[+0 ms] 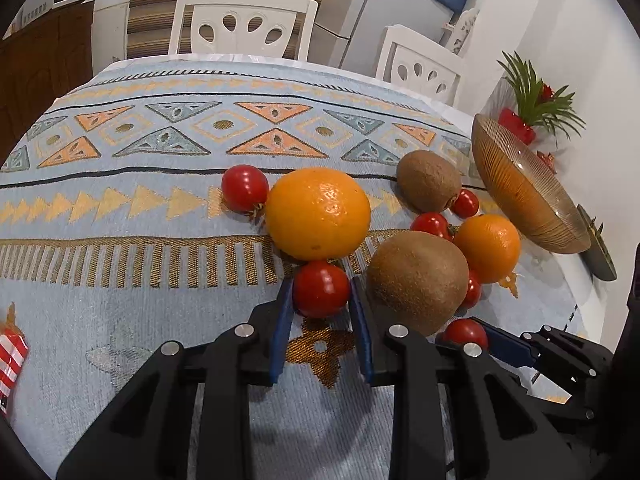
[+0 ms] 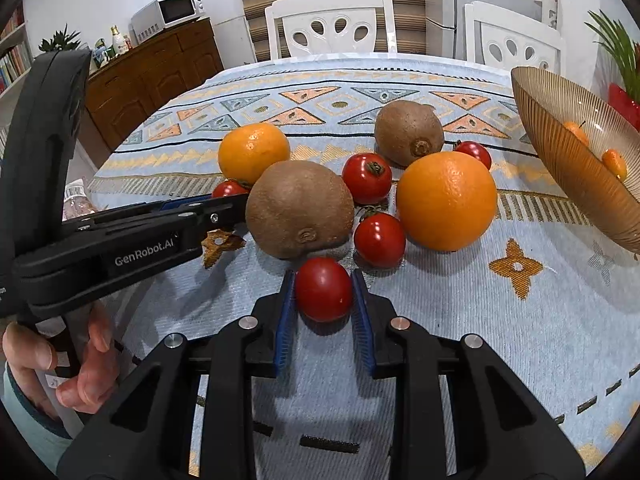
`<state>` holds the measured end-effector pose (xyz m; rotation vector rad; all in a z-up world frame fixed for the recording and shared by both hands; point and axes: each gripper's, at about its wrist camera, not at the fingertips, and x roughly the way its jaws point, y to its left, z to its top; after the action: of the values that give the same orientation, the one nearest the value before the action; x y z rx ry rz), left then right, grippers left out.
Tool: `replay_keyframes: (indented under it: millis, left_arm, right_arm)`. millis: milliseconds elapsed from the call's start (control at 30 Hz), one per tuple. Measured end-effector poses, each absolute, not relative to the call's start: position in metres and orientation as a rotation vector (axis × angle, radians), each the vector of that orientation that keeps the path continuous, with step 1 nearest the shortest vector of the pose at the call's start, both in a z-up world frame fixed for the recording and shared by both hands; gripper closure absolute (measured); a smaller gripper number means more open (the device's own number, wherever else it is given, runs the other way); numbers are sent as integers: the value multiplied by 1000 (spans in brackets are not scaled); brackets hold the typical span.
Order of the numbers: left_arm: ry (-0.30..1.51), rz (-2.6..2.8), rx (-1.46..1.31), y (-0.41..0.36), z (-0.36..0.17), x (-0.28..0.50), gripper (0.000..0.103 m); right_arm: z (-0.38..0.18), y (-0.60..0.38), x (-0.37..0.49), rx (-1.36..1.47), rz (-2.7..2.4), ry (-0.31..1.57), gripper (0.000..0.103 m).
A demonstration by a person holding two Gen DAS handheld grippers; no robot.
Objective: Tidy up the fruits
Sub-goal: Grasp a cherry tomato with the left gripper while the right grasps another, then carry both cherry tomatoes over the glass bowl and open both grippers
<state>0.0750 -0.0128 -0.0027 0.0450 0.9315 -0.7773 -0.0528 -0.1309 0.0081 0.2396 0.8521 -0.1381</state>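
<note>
Two grippers, fingers each pinching a cherry tomato (image 1: 320,294) | right view alone: hand (image 2: 60,364), bowl (image 2: 560,152) holding small oranges (image 2: 614,164)

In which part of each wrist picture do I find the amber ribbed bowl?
Left wrist view: the amber bowl is at the right side, about mid-height.
Right wrist view: the amber bowl is at the upper right edge.
Shared landmark: the big kiwi, to the left of the bowl in both views.

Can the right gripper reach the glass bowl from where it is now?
Probably yes. The right gripper is shut on a cherry tomato, and the glass bowl stands to its right; the tablecloth between them looks bare, the big orange lying farther back.
</note>
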Motion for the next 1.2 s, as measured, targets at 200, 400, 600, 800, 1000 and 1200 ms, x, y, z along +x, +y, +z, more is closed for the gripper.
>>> replay_keyframes:
  millis: [200, 400, 600, 800, 1000, 1200]
  left_arm:
    - [885, -773, 27, -6, 3, 70, 77]
    - [779, -809, -35, 9, 16, 59, 77]
    - [754, -815, -26, 10, 24, 55, 77]
    - [684, -860, 29, 0, 58, 23, 77]
    - [625, -933, 76, -36, 97, 0, 77]
    - [599, -1020, 133, -101, 118, -22, 77]
  right_arm:
    - [12, -131, -59, 251, -118, 817, 75]
    - [20, -121, -69, 201, -119, 750, 75]
    - [27, -117, -74, 176, -122, 706, 75]
    - [31, -134, -86, 236, -140, 689, 75]
    - [61, -182, -121, 318, -212, 604, 75]
    - [92, -242, -163, 364, -331, 508, 75]
